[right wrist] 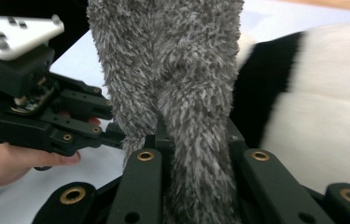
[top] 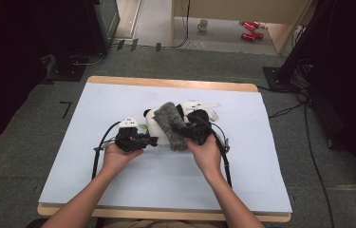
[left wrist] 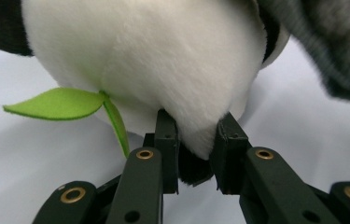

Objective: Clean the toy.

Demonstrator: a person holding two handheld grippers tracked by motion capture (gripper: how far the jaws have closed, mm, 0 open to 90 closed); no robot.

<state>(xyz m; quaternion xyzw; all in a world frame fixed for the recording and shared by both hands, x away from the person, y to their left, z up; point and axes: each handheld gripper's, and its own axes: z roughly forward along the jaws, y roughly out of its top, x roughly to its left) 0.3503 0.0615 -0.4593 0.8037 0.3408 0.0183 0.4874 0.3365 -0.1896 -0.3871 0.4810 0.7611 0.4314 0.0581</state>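
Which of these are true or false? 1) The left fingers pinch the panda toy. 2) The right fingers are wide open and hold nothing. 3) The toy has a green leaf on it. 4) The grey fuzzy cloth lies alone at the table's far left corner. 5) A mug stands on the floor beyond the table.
1) True: the left gripper is clamped on the white plush of the panda toy.
2) False: the right gripper is closed on the grey fuzzy cloth.
3) True: a green leaf hangs from it.
4) False: it lies against the toy, mid-table.
5) True: the mug stands there.
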